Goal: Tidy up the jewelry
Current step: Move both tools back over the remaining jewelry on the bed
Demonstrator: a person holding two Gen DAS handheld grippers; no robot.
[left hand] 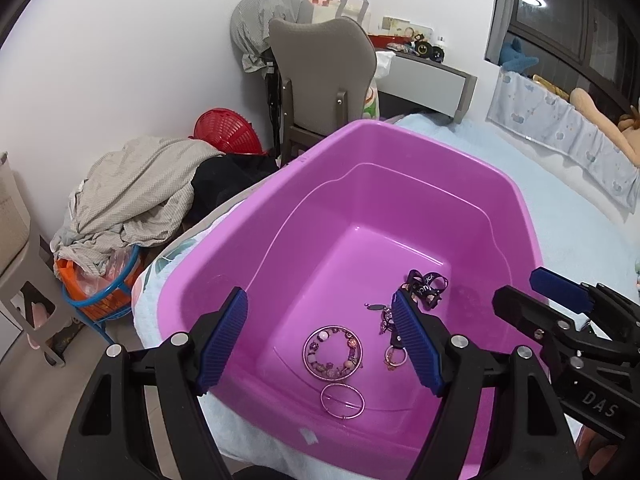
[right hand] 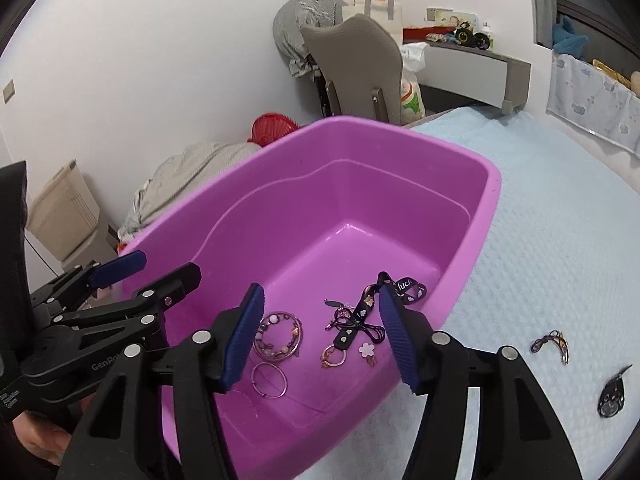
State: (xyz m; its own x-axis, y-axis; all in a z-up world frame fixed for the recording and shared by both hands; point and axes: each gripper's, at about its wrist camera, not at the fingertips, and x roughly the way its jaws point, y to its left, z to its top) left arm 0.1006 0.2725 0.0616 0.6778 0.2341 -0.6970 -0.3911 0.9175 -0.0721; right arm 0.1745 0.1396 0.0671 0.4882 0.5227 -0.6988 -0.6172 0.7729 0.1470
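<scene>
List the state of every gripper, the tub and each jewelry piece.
left gripper: open, empty
right gripper: open, empty
pink tub: upright on bed
beaded bracelet: inside tub
thin bangle: inside tub
black lanyard: inside tub
cord charm: outside on bedspread

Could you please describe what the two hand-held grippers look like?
Both are black plastic clamp-style frames with silver rivets and ribbed blue pads on the fingers. The left hand-held gripper shows white lettering "GenRo" in the right wrist view; the right hand-held gripper shows "DAS" in the left wrist view.
</scene>
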